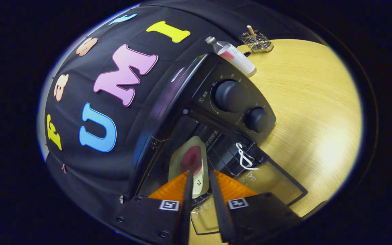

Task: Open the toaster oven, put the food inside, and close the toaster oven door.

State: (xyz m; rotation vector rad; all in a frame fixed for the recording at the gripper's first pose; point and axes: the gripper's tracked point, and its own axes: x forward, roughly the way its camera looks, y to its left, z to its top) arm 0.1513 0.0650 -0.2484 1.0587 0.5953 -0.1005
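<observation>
Gripper view showed the gripper (201,190) with its two fingers (186,200) standing apart, clamped on nothing. Just ahead, at 12 o'clock from the tips, the food (191,163), a pale packet with a red patch, lay inside the toaster oven (182,112). The glass door (271,183) hung open below the cavity. Two control knobs (231,96) sat at 1 o'clock. Beyond them a bottle (233,54) and a wire rack (255,41) stood on the light wooden table (311,102).
</observation>
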